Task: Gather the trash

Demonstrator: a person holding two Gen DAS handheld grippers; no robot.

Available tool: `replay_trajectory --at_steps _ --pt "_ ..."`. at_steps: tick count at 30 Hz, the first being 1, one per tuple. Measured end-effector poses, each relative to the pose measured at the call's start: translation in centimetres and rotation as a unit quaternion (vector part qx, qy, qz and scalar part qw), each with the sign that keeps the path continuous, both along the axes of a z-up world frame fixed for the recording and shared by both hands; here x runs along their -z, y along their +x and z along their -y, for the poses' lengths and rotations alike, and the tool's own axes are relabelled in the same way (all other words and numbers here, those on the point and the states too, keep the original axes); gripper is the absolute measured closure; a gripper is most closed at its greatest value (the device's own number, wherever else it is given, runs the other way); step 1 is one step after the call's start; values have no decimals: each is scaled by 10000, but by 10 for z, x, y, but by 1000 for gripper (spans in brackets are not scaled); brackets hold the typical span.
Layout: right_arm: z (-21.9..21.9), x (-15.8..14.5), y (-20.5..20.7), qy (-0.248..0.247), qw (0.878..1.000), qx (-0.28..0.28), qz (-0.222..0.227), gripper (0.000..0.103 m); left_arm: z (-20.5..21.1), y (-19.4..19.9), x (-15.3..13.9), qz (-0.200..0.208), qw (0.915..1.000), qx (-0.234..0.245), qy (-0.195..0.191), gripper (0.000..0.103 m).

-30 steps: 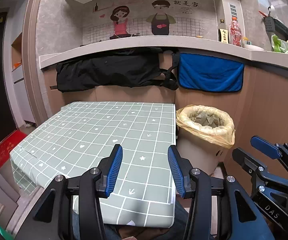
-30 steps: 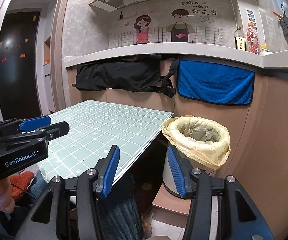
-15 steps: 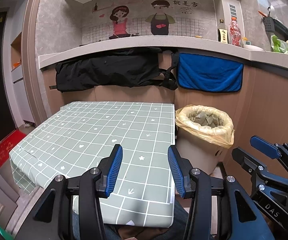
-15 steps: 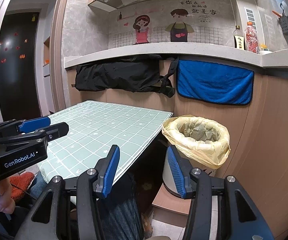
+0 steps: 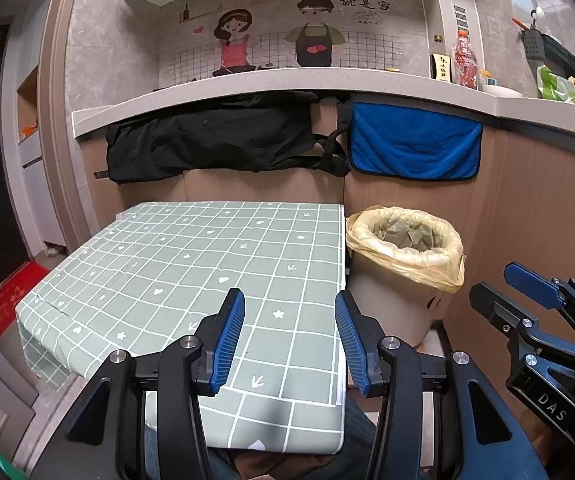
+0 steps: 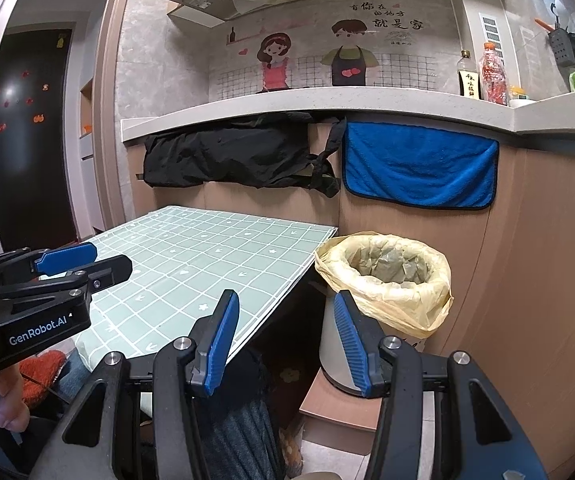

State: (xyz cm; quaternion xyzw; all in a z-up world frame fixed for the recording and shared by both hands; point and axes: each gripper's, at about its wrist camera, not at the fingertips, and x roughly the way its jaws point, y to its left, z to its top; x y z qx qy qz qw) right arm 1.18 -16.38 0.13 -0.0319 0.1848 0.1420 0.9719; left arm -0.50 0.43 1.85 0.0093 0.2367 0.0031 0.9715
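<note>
A bin with a yellow plastic liner (image 5: pixel 405 248) stands to the right of a table with a green checked cloth (image 5: pixel 191 264); crumpled paper lies inside it. It also shows in the right wrist view (image 6: pixel 383 276). My left gripper (image 5: pixel 289 340) is open and empty above the table's near edge. My right gripper (image 6: pixel 287 340) is open and empty, level with the gap between table (image 6: pixel 207 256) and bin. No loose trash shows on the table. Each gripper appears in the other's view, the right one (image 5: pixel 527 300) and the left one (image 6: pixel 71 264).
A counter (image 5: pixel 287 80) runs behind, with a black bag (image 5: pixel 215 140) and a blue towel (image 5: pixel 413 148) hanging from it. Bottles (image 5: pixel 463 60) stand on the counter. A wood panel wall (image 5: pixel 535 220) is to the right of the bin. A dark door (image 6: pixel 27 132) is at the left.
Both grippers have barely shifted; both stay open and empty.
</note>
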Motion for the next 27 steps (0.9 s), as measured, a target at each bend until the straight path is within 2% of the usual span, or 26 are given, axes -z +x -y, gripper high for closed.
replay_trajectory --at_steps 27 --pt "5 0 -2 9 9999 105 24 56 1 3 0 -19 10000 79 -51 55"
